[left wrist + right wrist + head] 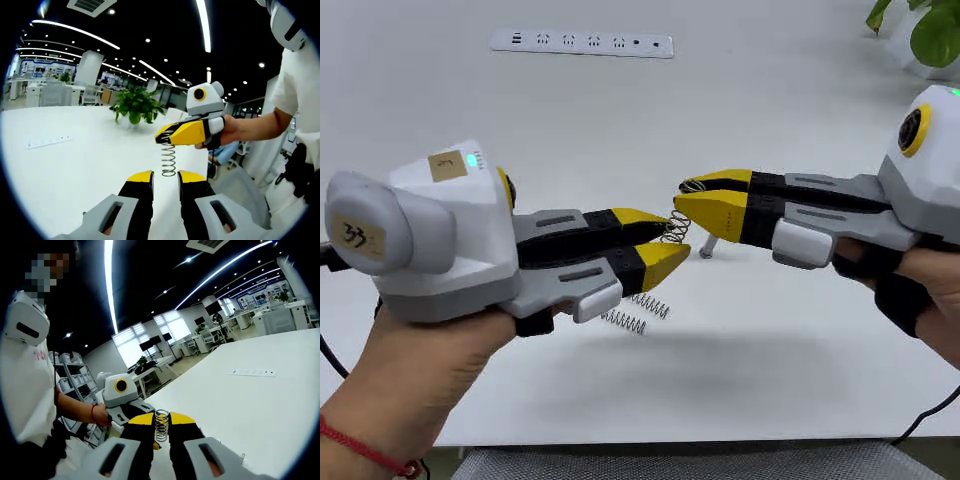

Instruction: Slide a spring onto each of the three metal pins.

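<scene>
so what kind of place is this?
Probably an open-plan office or lab: a white table with a power strip, rows of desks behind, ceiling strip lights.

table springs (624,321) 2 | held spring (676,228) 1 | pin (708,249) 1 | power strip (582,43) 1

Spring (676,228): thin steel coil, held off the table (770,350), running between the two grippers' tips. Far end pinched between the right gripper (692,196) jaws. Near end sits in the gap of the left gripper (678,233) jaws; contact there unclear.

Two loose springs: one (650,305) lies flat on the table below the left jaws, the second (623,321) just beside it.

Pin (707,248): small, grey metal, on the table under the right tips; pose unclear.
</scene>
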`<state>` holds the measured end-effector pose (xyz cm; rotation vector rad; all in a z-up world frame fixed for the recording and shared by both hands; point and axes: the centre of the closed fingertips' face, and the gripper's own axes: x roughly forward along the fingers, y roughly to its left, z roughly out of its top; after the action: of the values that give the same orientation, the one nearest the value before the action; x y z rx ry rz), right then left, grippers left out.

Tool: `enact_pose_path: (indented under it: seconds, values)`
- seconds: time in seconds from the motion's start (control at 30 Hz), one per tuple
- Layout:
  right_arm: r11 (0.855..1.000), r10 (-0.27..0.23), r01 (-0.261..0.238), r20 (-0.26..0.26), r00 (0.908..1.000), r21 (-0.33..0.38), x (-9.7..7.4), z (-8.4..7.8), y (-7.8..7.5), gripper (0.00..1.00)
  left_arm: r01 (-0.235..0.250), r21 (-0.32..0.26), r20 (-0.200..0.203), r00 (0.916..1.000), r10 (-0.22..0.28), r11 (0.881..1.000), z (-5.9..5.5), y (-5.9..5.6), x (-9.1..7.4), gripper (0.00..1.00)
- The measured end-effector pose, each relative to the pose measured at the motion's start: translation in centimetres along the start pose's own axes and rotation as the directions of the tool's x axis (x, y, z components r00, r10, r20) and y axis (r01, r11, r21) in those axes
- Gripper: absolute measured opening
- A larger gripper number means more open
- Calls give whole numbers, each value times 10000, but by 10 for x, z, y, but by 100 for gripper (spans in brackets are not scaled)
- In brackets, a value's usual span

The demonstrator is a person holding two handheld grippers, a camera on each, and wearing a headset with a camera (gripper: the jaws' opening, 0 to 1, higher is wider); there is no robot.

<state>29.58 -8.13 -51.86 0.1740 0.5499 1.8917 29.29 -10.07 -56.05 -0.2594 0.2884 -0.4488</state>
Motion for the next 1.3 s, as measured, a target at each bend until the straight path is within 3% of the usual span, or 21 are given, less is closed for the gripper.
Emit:
enact_pose_path:
  seconds: [0.2,1.3]
  values:
    - [9997,-6,3,-123,9999,-254,-2,0,-2,11,195,290,-323,9993,-185,9994,-3,-4,1,15]
    - [9881,74,-236,-1062,9943,-1523,-1,-7,4,11,456,132,-254,9987,-452,9989,1,-9,3,11]
